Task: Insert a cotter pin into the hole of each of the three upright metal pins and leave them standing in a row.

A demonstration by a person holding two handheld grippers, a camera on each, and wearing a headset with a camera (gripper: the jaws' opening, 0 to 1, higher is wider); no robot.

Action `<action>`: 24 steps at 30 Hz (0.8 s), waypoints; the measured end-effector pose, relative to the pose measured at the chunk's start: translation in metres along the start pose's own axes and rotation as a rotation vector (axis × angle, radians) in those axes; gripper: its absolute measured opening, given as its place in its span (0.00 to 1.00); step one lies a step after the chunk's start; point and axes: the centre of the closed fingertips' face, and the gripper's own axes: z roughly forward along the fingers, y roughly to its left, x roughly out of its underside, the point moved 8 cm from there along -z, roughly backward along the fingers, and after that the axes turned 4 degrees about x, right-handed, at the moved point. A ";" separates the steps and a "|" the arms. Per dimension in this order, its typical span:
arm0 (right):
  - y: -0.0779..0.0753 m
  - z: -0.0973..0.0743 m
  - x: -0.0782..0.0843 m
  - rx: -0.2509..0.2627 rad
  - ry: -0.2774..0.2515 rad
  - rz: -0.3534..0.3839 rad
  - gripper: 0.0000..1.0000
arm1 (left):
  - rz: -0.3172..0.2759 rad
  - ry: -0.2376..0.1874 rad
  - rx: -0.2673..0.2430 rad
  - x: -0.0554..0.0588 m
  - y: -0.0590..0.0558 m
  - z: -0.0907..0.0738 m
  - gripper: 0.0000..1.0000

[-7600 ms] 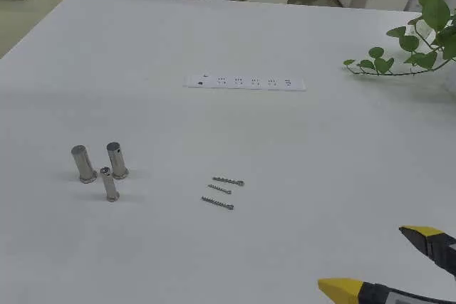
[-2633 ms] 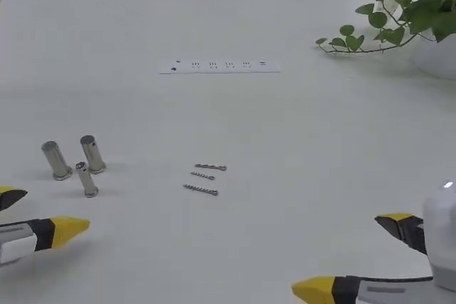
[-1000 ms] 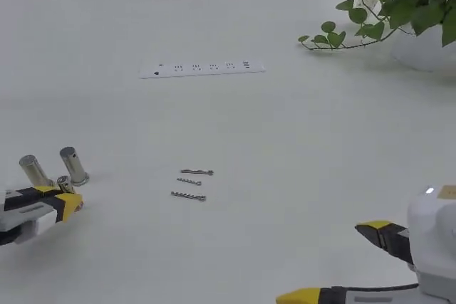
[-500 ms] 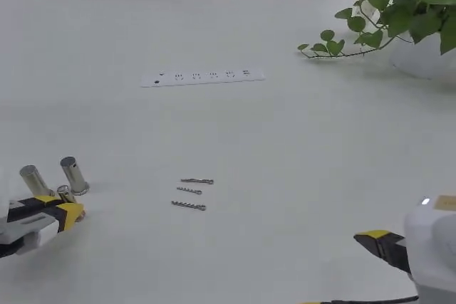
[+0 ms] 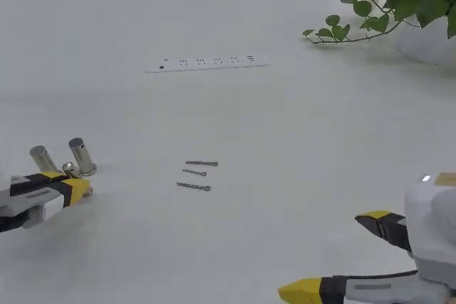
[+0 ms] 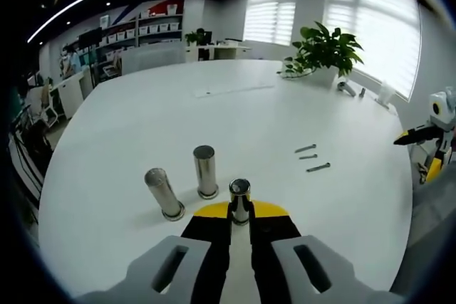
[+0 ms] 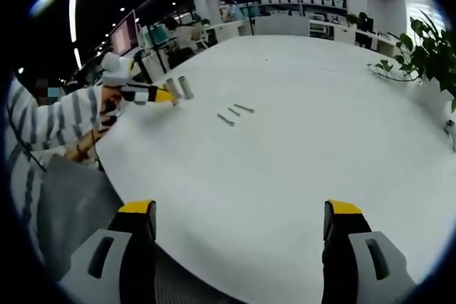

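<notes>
Left gripper view, left gripper (image 6: 240,213) pinching nearest metal pin (image 6: 239,191)

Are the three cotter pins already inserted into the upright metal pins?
No, the three cotter pins lie loose on the table, apart from the metal pins.

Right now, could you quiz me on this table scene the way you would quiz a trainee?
1. How many cotter pins lie loose on the table?
2. True or false: the right hand-held gripper is clamped on a cotter pin.
3. The left hand-held gripper is shut on: A) the small metal pin; B) a cotter pin; C) nothing.
Key: 1. Three. 2. False, its jaws stand wide open. 3. A.
</notes>
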 end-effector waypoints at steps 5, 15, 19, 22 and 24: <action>0.002 0.000 0.001 -0.007 0.006 -0.011 0.99 | 0.020 -0.012 0.024 -0.001 -0.005 -0.006 0.07; 0.009 0.002 0.004 -0.021 0.010 -0.020 0.98 | 0.046 -0.003 0.032 0.001 -0.017 -0.020 0.07; 0.011 0.003 0.006 -0.031 0.014 -0.023 0.98 | 0.060 0.015 0.016 0.004 -0.023 -0.026 0.07; 0.013 0.005 0.007 -0.044 0.015 -0.028 0.98 | 0.019 0.017 0.006 0.007 -0.030 -0.032 0.07; 0.014 0.005 0.006 -0.048 0.014 -0.032 0.98 | 0.021 0.012 -0.008 0.007 -0.035 -0.035 0.07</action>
